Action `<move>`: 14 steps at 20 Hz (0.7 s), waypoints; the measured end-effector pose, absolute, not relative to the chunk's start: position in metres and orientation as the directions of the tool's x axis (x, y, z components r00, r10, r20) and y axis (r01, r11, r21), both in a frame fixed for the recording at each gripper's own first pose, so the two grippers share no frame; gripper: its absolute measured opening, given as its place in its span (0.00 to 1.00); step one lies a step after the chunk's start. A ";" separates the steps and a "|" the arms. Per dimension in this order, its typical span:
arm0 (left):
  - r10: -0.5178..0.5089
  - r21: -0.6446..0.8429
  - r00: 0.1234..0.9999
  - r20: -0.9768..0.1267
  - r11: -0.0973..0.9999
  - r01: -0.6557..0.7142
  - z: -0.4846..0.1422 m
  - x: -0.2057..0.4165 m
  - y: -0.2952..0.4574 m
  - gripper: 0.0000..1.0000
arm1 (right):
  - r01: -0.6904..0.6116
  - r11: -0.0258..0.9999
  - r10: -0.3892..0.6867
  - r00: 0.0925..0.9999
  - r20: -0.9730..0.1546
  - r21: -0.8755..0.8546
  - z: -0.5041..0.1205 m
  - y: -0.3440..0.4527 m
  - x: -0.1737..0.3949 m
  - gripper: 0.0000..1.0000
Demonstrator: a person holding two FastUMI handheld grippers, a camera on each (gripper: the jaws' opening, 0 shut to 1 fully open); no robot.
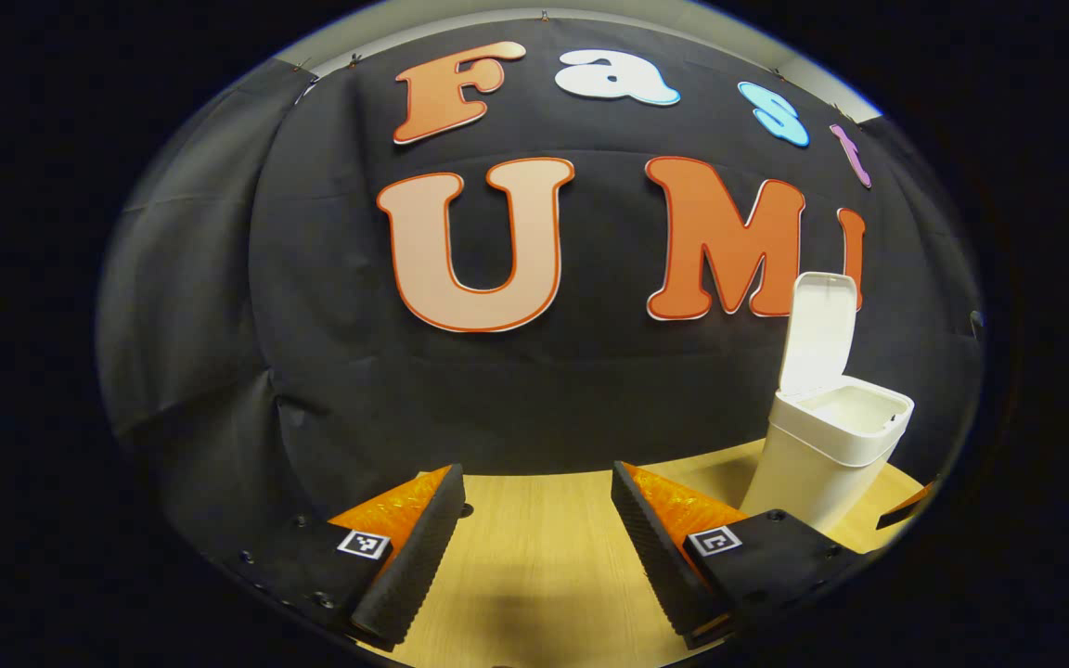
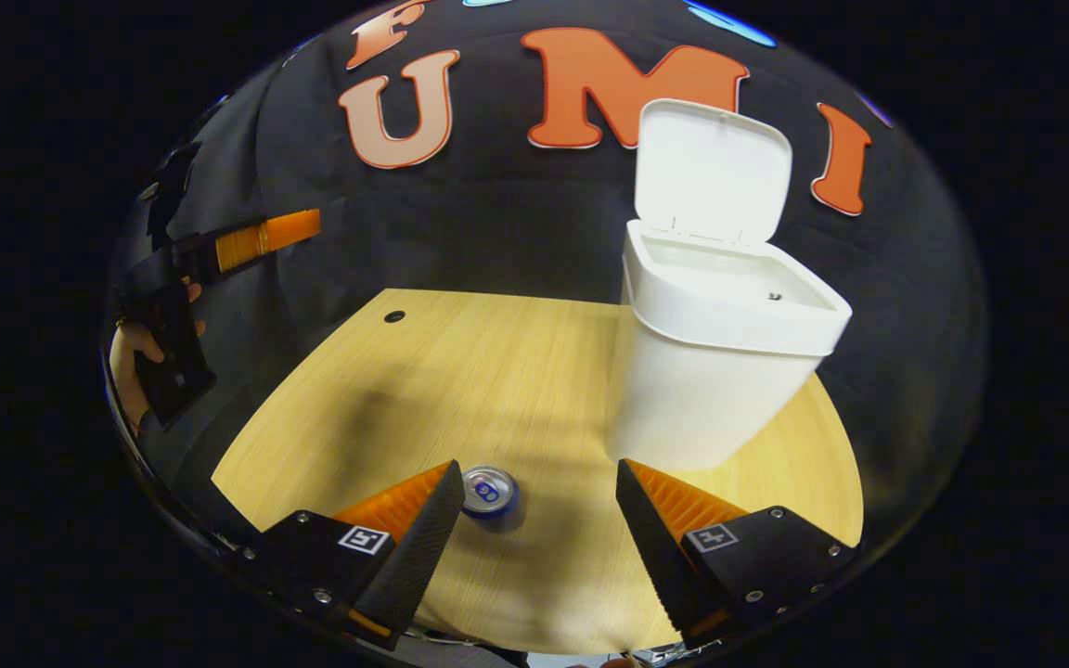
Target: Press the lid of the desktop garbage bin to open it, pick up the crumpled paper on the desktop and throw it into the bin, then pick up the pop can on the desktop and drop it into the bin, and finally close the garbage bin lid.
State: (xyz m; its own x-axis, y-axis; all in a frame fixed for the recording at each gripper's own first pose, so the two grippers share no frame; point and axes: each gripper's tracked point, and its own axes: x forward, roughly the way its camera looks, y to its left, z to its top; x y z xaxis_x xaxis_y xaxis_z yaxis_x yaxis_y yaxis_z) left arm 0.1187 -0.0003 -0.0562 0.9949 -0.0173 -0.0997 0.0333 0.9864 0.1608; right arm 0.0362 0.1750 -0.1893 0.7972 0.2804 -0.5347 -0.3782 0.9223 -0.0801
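In the right gripper view, at the far left edge, I see my left gripper raised above the table beside the cloth wall, gripped by my hand; from that side I cannot tell its spread. In the left gripper view its own two fingers stand wide apart with nothing between them, only bare wooden tabletop running forward to the table's far edge, where the cloth wall begins.

Moving right across the right gripper view, the tabletop lies open from its left edge, past a small round hole near the far left corner. My right gripper hangs above the near part of the table, fingers wide and holding nothing. The pop can stands upright on the wood below, just beside the left finger, its top facing up at the camera. It touches neither finger.

Farther right stands the white desktop garbage bin, near the table's right edge and well apart from the can. Its lid is swung up and stands nearly upright against the wall, leaving the mouth open. The left gripper view has the same bin at its right, lid raised, near the far edge of the table.
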 end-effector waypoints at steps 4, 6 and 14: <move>-0.005 0.170 0.995 -0.099 0.985 0.022 -0.061 0.128 0.019 1.00 | -0.409 0.909 0.287 0.758 -0.586 -0.083 -0.214 0.205 0.046 1.00; -0.001 0.176 0.995 -0.102 0.984 0.019 -0.065 0.130 0.027 1.00 | -0.419 0.904 0.282 0.739 -0.612 -0.090 -0.228 0.212 0.050 1.00; -0.014 0.184 0.993 -0.120 0.982 0.036 -0.079 0.138 0.040 1.00 | -0.423 0.898 0.212 0.661 -0.720 -0.124 -0.294 0.210 0.061 1.00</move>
State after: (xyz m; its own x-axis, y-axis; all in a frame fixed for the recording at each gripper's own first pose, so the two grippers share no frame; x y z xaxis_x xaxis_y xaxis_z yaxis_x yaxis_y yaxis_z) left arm 0.1383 0.0397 -0.0787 0.9926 -0.0141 -0.1205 0.0363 0.9823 0.1837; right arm 0.0608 0.2100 -0.2937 0.6611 0.2123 -0.7197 -0.4228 0.8978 -0.1235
